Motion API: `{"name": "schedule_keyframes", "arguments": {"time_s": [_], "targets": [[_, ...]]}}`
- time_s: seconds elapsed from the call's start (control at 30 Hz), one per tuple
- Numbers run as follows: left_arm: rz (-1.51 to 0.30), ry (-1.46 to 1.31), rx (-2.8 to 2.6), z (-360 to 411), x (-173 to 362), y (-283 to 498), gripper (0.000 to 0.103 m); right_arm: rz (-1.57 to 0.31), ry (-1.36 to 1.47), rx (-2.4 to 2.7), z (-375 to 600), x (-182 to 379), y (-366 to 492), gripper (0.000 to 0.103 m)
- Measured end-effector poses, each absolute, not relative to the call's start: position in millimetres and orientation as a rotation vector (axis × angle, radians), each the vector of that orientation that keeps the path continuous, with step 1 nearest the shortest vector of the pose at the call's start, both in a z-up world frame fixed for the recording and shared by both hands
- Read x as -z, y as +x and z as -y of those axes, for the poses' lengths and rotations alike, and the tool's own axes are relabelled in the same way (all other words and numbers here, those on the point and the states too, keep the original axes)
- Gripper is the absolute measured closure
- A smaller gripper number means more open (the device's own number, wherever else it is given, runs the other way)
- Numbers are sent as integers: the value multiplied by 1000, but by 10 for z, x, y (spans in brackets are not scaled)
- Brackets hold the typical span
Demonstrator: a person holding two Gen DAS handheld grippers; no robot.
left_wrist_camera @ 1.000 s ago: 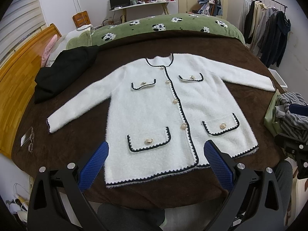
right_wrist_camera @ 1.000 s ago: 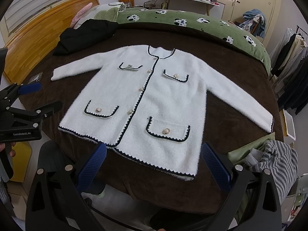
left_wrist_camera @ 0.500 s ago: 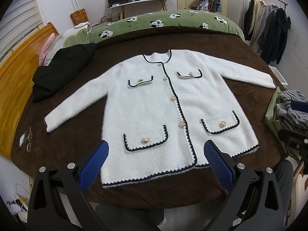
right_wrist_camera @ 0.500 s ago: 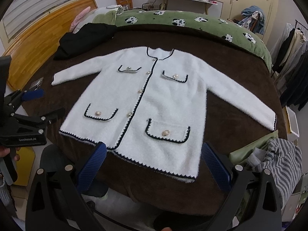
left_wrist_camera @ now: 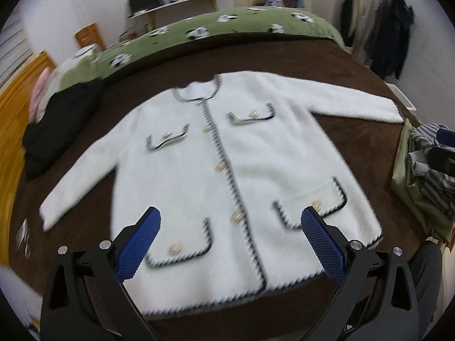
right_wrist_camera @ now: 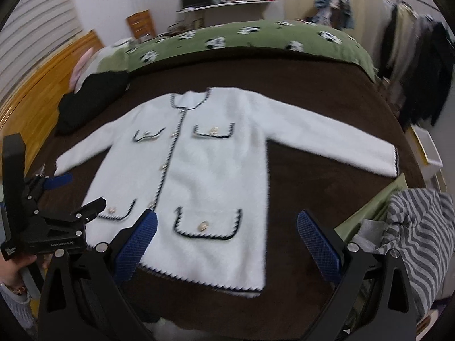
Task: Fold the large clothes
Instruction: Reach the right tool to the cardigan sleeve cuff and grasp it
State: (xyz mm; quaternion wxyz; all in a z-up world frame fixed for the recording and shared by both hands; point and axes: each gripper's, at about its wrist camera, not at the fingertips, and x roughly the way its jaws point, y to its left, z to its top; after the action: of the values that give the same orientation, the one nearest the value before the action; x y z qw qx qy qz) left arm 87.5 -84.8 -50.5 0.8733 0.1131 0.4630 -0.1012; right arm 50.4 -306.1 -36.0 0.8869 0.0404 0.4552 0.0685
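Already the fluffy white cardigan with black scalloped trim [left_wrist_camera: 227,170] lay flat, buttoned and sleeves spread, on the brown bedspread [left_wrist_camera: 355,65], ready for folding. My left gripper [left_wrist_camera: 229,221] and right gripper [right_wrist_camera: 226,224] hovered near its hem, jaws wide and empty, presumably choosing corners.

A home bedroom: a wide bed [left_wrist_camera: 355,130] with a brown cover, a green panda-print blanket [left_wrist_camera: 227,25] and a wooden headboard [right_wrist_camera: 42,85], a rack of hanging clothes [left_wrist_camera: 381,28], and a cluttered table [right_wrist_camera: 227,7] under the window.
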Motion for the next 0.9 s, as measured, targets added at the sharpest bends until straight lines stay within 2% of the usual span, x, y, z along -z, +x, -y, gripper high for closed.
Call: {"name": "schedule_keyframes", "arguments": {"time_s": [0.43, 0.7, 0.9], "targets": [[-958, 282, 405, 1960, 988, 2213, 6, -886, 151, 84, 4098, 666, 895, 5], [-1037, 240, 429, 2480, 1600, 3161, 6, -905, 268, 160, 4503, 1064, 1017, 5], [-1011, 400, 448, 2864, 1917, 3465, 6, -937, 256, 177, 4526, 1304, 1138, 5]]}}
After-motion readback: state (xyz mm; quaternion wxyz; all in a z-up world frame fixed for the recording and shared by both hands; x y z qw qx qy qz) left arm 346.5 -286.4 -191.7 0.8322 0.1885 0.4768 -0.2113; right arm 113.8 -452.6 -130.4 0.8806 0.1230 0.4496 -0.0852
